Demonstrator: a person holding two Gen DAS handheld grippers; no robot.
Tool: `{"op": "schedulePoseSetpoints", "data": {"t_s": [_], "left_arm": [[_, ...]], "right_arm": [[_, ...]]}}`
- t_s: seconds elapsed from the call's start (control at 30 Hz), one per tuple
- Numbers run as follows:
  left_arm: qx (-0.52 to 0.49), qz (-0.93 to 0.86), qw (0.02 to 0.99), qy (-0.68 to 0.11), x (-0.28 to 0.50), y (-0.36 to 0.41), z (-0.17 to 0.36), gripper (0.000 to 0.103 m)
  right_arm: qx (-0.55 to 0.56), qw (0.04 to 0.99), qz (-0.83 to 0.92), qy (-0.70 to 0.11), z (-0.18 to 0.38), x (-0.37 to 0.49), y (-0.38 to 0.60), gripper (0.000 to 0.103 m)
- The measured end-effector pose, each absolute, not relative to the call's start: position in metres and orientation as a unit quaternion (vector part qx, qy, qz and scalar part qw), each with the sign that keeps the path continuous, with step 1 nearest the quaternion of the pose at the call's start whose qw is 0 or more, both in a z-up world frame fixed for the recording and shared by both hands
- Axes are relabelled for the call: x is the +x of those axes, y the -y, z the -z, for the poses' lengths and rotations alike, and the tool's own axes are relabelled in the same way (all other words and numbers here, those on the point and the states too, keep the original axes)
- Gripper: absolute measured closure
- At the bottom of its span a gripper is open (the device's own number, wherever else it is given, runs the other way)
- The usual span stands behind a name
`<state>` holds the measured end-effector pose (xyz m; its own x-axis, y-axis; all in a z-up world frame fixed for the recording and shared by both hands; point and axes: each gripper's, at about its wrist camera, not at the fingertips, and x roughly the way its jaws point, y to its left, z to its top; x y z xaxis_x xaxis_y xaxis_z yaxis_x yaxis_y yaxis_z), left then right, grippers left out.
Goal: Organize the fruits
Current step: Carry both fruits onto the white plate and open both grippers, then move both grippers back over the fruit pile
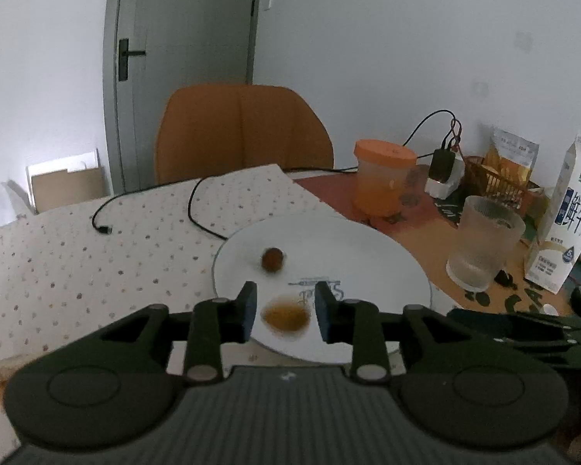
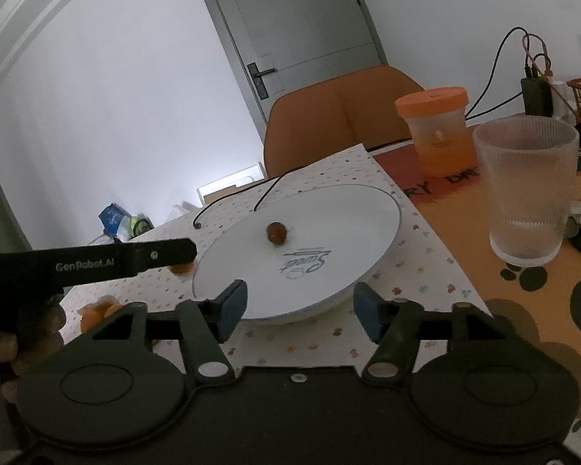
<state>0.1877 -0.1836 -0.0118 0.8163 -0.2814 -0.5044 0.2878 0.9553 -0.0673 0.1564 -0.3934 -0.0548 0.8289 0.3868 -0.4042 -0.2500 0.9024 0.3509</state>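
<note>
1. Your left gripper [image 1: 286,313] is spread around a blurred orange-brown fruit [image 1: 285,314], fingers apart from it, above the round white plate [image 1: 368,255].
2. A small brown round fruit [image 2: 276,232] lies mid-plate; your right gripper [image 2: 300,306] is released, empty.
3. The ribbed frosted glass [image 2: 525,190] and orange-lidded jar [image 2: 437,131] stand nearby.
4. Only the right view reads "GenRobot.AI"; the plate reads "Sweet".

Ahead of me a rounded orange chair [image 1: 244,131] backs against plain white walls [image 1: 406,58] beside a closed grey door [image 1: 182,38] with a dark handle.
</note>
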Motion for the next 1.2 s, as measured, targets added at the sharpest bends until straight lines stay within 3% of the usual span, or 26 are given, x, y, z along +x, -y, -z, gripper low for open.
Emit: {"op": "schedulePoseSetpoints", "data": {"t_s": [0.13, 0.3, 0.37, 0.53, 1.2], "left_arm": [[0.005, 0.131, 0.952, -0.277, 0.19, 0.176, 0.015, 0.066], [-0.003, 0.108, 0.953, -0.282, 0.181, 0.16, 0.016, 0.044], [-0.004, 0.104, 0.955, -0.278, 0.175, 0.154, 0.015, 0.031], [-0.002, 0.079, 0.958, -0.277, 0.165, 0.14, 0.013, 0.016], [-0.038, 0.023, 0.959, -0.279, 0.127, 0.071, 0.014, 0.012]], "right_arm": [[0.139, 0.947, -0.166, -0.238, 0.053, 0.155, 0.391, 0.025], [0.142, 0.947, -0.163, -0.235, 0.051, 0.155, 0.387, 0.005], [0.141, 0.948, -0.162, -0.236, 0.05, 0.155, 0.383, 0.002], [0.145, 0.946, -0.158, -0.243, 0.049, 0.157, 0.379, 0.0], [0.111, 0.946, -0.172, -0.253, 0.043, 0.152, 0.337, 0.0]]}}
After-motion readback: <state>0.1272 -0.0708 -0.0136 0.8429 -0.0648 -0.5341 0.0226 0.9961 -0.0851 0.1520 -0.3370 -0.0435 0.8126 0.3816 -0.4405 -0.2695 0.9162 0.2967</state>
